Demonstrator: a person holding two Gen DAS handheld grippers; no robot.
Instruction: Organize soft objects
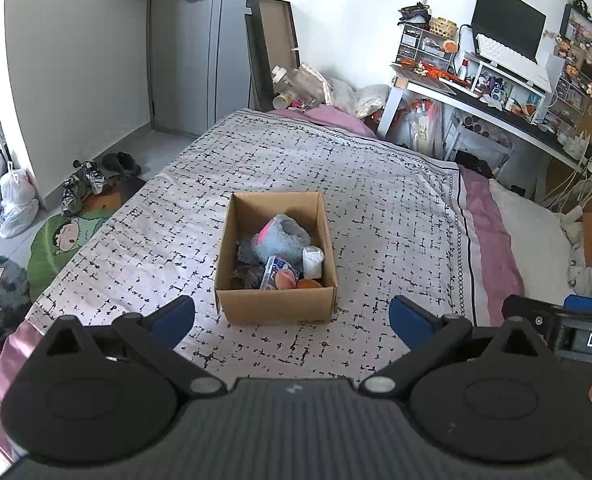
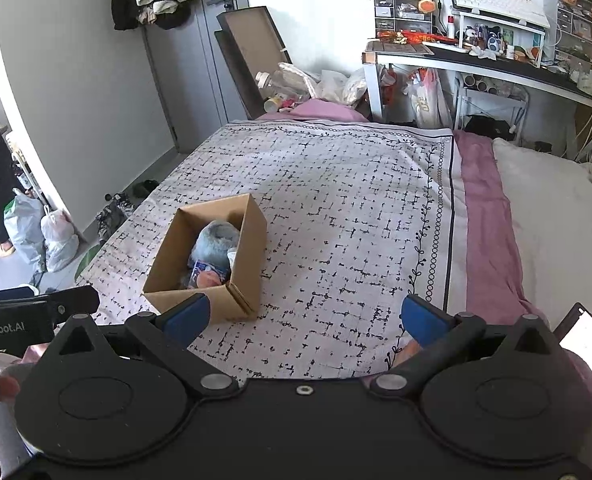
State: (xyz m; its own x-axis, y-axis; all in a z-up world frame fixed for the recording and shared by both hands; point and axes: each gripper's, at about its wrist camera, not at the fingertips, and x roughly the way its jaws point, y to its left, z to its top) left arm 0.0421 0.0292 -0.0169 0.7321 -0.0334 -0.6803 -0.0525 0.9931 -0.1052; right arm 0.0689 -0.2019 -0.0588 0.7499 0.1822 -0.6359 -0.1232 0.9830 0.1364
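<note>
An open cardboard box stands on the patterned bedspread. It holds several soft objects: a fluffy blue-grey plush with a pink patch, a white bundle, a dark grey piece, a printed packet and something orange. My left gripper is open and empty, just short of the box's near wall. In the right wrist view the box lies ahead to the left with the blue plush inside. My right gripper is open and empty above the bedspread, its left finger close to the box's near corner.
The bedspread covers the bed, with a pink sheet and a white pillow to the right. A cluttered desk stands at the back right. Shoes and plastic bags lie on the floor at the left.
</note>
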